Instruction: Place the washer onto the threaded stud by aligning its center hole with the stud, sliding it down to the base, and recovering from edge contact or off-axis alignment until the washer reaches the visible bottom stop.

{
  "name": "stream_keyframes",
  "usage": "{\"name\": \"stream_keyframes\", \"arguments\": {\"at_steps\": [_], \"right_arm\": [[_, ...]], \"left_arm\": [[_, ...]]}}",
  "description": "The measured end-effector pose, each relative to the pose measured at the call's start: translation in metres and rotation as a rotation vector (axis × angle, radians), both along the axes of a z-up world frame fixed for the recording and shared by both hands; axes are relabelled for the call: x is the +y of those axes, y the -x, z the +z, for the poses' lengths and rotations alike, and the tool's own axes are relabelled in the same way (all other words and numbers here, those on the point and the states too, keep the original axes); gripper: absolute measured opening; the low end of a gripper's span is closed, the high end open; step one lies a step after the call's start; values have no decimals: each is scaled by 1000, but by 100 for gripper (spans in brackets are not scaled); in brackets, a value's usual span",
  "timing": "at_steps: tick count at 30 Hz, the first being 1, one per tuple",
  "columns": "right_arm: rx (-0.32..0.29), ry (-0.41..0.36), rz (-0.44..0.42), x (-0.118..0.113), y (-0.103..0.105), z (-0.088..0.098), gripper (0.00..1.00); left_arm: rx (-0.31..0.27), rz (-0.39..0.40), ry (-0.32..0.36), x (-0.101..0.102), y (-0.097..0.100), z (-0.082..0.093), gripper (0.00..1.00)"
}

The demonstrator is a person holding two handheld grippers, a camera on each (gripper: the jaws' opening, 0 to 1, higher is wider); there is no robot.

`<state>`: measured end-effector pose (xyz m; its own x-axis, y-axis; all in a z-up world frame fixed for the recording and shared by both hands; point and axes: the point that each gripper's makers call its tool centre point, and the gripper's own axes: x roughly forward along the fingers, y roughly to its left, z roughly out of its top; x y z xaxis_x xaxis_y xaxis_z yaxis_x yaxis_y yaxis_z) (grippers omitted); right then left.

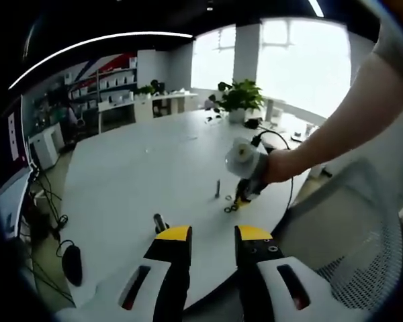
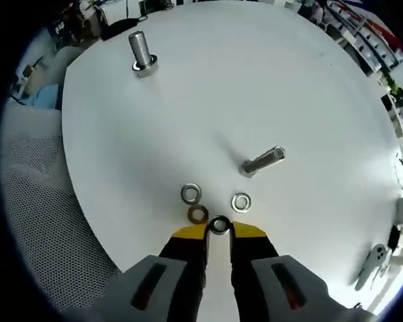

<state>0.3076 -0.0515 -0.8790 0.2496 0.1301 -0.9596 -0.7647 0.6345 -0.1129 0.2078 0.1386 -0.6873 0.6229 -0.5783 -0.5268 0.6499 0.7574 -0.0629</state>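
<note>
right gripper (image 2: pixel 219 231) low over white round table (image 2: pixel 309 80), jaws pointing down, tips pinching dark washer (image 2: pixel 219 225) at its edge; clenched on it. same gripper (image 1: pixel 240 198) in left gripper view, held by bare forearm (image 1: pixel 336 127) reaching in from right. left gripper (image 1: pixel 213 235) hovering off table's near edge, jaws apart, grasping nothing. four washers counted: held one, brownish one (image 2: pixel 197 215) touching left jaw tip, two silver (image 2: pixel 191 194) (image 2: pixel 241 201) beyond. two threaded studs: near one (image 2: pixel 262 162), far one (image 2: pixel 142 52), both upright, bare.

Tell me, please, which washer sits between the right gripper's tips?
The dark-centred washer at the right gripper tips; the brownish one and two silver ones lie beyond.
</note>
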Motion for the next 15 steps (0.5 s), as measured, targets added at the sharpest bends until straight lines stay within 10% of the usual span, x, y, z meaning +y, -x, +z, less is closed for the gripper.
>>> {"name": "stream_keyframes", "arguments": {"at_steps": [15], "right_arm": [[-11,-42,-41,10,-9,16,14]], "left_arm": [[-9,3,0,1,-1,2,23]]}}
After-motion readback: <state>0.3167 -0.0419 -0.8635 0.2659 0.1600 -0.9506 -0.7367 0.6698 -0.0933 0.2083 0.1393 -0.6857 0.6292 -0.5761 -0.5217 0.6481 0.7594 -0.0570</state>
